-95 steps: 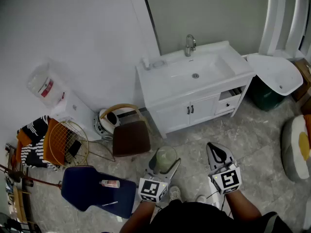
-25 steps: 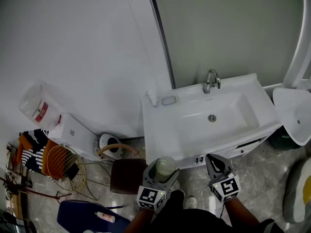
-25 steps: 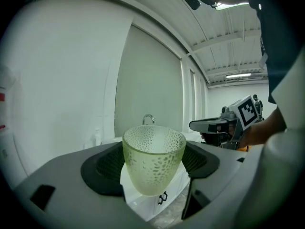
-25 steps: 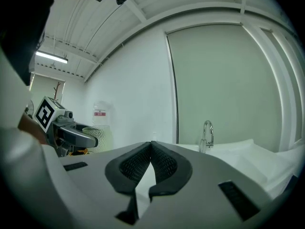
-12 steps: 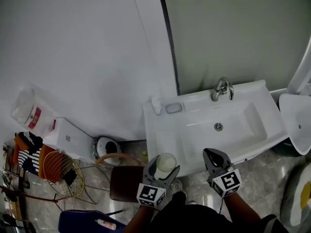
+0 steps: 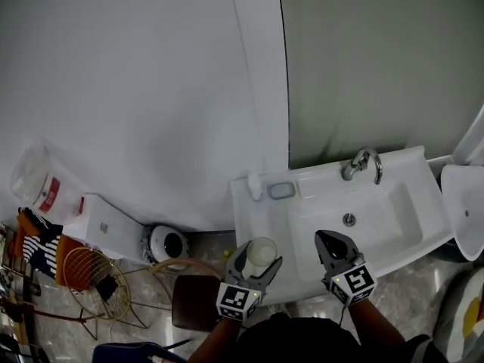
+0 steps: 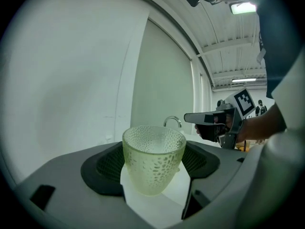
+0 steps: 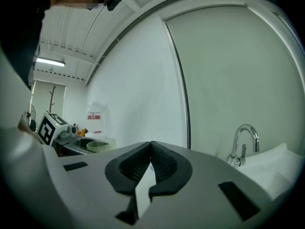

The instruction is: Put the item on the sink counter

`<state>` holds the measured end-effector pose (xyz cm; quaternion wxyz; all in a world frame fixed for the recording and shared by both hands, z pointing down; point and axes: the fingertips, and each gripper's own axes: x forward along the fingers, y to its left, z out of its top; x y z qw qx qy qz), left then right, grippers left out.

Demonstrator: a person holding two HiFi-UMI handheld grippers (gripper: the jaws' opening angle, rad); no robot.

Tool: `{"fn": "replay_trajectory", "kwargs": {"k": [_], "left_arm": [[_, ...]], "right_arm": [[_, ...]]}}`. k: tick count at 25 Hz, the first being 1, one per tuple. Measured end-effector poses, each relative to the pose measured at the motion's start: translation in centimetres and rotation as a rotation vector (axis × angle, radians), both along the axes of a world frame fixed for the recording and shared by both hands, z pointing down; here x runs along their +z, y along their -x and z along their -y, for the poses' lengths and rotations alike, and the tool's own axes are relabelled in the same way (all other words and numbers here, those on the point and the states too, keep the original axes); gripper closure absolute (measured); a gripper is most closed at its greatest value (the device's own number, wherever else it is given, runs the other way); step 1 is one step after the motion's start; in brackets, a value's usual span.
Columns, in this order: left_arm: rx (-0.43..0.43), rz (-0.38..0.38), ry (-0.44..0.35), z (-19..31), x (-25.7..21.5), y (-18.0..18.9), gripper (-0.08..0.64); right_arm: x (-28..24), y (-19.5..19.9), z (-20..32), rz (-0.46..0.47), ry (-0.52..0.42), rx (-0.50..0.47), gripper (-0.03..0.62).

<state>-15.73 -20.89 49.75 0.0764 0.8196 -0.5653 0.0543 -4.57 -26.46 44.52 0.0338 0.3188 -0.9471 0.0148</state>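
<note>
A pale green dimpled glass cup point(image 7: 153, 159) stands upright between the pads of my left gripper point(image 7: 155, 162), which is shut on it. In the head view the cup point(image 6: 260, 254) and left gripper point(image 6: 255, 262) hang over the front left corner of the white sink counter point(image 6: 261, 218). My right gripper point(image 6: 333, 248) is shut and empty, held over the front rim of the basin point(image 6: 363, 218). In the right gripper view its jaws point(image 8: 151, 162) meet tip to tip, and the chrome tap point(image 8: 244, 143) stands ahead to the right.
A chrome tap point(image 6: 361, 162) stands at the back of the basin, with a soap dish point(image 6: 281, 190) and a small white bottle point(image 6: 255, 186) on the counter's back left. On the floor at left are a brown stool point(image 6: 197, 301), a wire basket point(image 6: 94, 282) and a white appliance point(image 6: 110, 229).
The view has moved toward the sink: the counter has slid down the frame and now lies under both grippers. The cup stays in the left gripper; the right stays shut.
</note>
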Motion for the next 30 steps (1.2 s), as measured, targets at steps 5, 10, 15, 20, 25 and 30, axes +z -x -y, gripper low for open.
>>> {"fn": "replay_trajectory", "kwargs": {"k": [5, 10, 15, 20, 25, 30], "left_arm": [[0.006, 0.01, -0.005, 2.9, 0.7, 1.2, 0.173], [-0.017, 0.001, 0.002, 5.5, 1.5, 1.5, 0.175], [-0.091, 0.023, -0.017, 7.8, 2.7, 1.5, 0.175], [-0.168, 0.046, 0.003, 9.3, 5.2, 2.3, 0.175], [-0.21, 0.067, 0.019, 10.4, 7.5, 2.7, 0.175], [-0.237, 0.08, 0.054, 11.1, 11.0, 3.2, 0.175]], "right_arm": [[-0.3, 1.3, 2.1, -0.009, -0.01, -0.017, 0.578], [0.7, 1.9, 4.2, -0.063, -0.013, -0.076, 0.578], [1.6, 2.0, 6.6, -0.076, -0.001, -0.124, 0.578], [3.4, 1.9, 7.8, -0.107, 0.03, -0.163, 0.578], [5.4, 1.5, 8.8, -0.114, 0.081, -0.172, 0.578], [6.8, 1.6, 8.9, -0.114, 0.111, -0.176, 0.578]]}}
